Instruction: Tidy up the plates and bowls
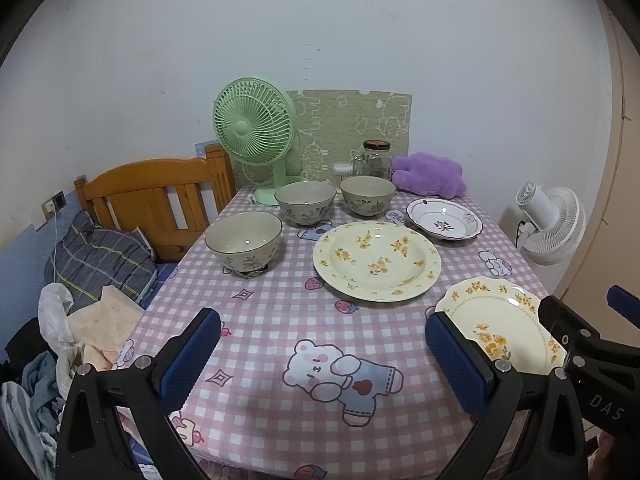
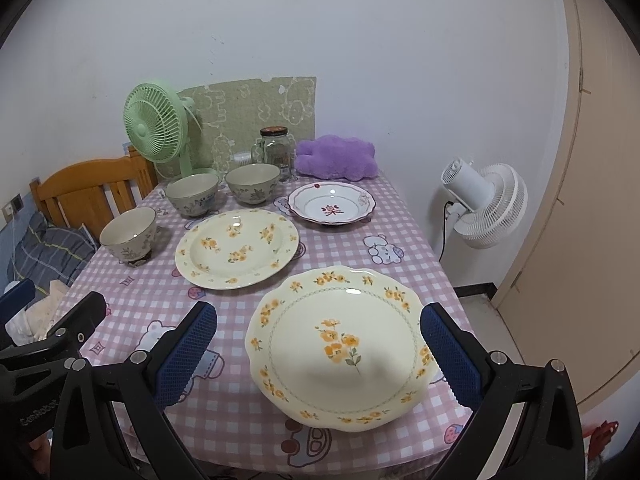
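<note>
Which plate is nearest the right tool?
The scalloped yellow-flower plate, at the table's near edge between the right tool's fingers; the other two lie farther back.

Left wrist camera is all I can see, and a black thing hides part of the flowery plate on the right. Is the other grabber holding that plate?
Observer: No. The right gripper is open, with its jaws wide apart on either side of the scalloped plate, and it grips nothing.
Operator: Is there food on the part I can't see?
Observer: No, the plate is bare all over. A ring of yellow flowers runs right round its rim.
Operator: Could it fall off?
Observer: It lies flat on the table, close to the near edge. As far as I can tell, all of it is on the cloth.
</note>
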`<move>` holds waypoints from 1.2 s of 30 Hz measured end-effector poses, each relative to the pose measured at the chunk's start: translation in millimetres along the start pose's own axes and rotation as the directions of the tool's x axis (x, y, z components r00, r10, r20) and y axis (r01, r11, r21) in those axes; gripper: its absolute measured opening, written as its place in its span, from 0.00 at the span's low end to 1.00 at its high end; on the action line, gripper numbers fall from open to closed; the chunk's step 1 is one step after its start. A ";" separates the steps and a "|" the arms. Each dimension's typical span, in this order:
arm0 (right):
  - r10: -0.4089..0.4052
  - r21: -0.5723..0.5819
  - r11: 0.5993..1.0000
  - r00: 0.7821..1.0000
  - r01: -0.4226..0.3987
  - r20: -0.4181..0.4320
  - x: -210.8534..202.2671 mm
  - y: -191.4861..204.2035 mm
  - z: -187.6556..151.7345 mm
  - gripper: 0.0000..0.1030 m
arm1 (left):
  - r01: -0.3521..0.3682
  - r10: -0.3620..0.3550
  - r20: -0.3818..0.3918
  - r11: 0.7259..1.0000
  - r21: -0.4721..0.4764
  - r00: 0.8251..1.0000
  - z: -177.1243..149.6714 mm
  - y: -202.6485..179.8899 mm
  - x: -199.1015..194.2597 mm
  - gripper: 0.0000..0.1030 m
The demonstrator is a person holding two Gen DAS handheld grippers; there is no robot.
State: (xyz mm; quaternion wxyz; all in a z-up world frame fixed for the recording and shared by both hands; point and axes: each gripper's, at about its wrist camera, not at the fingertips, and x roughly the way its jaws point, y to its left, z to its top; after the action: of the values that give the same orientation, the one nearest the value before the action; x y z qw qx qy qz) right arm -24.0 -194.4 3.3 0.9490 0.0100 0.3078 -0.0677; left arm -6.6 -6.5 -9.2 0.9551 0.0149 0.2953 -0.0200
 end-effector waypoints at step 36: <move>-0.002 -0.008 1.000 1.000 0.002 -0.001 -3.8 4.0 0.6 0.99 | -0.004 0.004 0.007 1.000 -0.001 1.000 -2.3 3.2 -5.5 0.99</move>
State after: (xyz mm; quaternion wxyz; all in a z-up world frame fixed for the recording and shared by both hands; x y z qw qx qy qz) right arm -26.1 -190.0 6.0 0.9488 0.0058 0.3084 -0.0675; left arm -12.3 -3.1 -7.9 0.9562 0.0147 0.2919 -0.0180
